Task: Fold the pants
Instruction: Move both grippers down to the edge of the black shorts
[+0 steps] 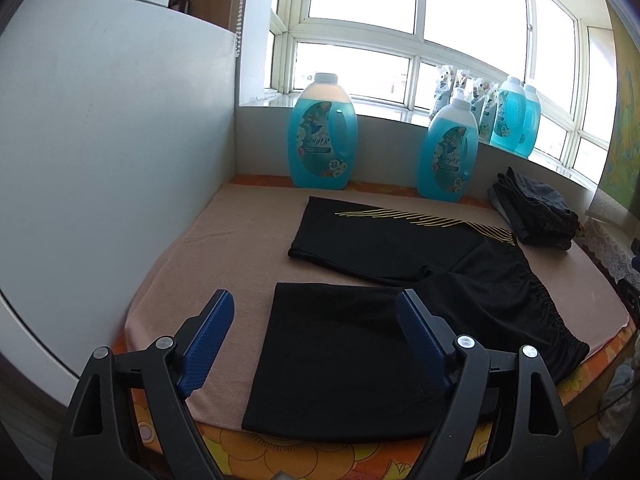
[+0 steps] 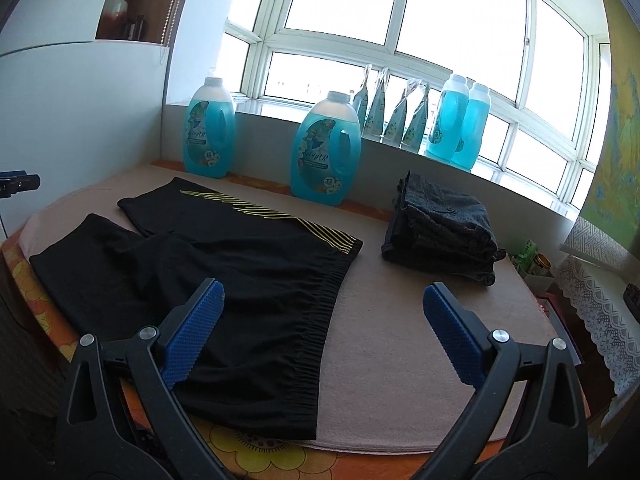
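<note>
Black pants (image 1: 384, 320) lay spread flat on the worktop (image 2: 400, 340). Both hand-held grippers, left (image 1: 316, 312) and right (image 2: 320, 300), hovered above, jaws wide, grasping nothing.

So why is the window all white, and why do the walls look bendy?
In both wrist views the window is blown out by daylight, so nothing outside shows clearly. The fisheye lens curves straight edges, like the window frame in the right wrist view. The black pants come out so dark that their folds barely show, while the blue bottles glow from backlight.
</note>
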The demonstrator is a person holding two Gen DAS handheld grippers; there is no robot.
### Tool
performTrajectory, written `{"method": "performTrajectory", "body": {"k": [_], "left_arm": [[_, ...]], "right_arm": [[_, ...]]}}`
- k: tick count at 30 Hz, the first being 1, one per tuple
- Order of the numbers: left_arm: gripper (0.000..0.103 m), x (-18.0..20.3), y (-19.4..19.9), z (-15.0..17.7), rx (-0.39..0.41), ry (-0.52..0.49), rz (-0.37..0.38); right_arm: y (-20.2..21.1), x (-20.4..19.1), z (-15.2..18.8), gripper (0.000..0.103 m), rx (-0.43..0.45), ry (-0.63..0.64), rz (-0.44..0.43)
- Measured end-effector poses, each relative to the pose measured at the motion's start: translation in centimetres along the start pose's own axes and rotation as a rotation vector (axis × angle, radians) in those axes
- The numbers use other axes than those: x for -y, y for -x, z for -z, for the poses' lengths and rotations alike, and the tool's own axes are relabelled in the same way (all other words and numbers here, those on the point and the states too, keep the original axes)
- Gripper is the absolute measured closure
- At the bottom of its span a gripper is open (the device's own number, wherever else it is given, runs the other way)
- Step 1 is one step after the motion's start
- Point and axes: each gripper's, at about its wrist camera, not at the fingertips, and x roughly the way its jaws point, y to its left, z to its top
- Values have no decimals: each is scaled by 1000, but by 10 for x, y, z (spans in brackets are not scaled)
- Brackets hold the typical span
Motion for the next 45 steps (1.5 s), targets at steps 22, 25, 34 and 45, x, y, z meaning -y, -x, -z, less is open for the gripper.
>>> {"method": "performTrajectory", "body": {"k": [22, 25, 34, 45], "left_arm": [[62, -51, -41, 74, -335, 126, 45], [65, -41, -39, 79, -335, 41, 29], [72, -24, -41, 81, -389, -275, 7], [72, 0, -41, 72, -381, -374, 81]], "right_arm": [[-48, -60, 69, 61, -317, 284, -358], [-49, -65, 72, 61, -330, 307, -366], [-53, -79, 73, 67, -338, 393, -383], [-57, -107, 71, 67, -347, 587, -440]]}}
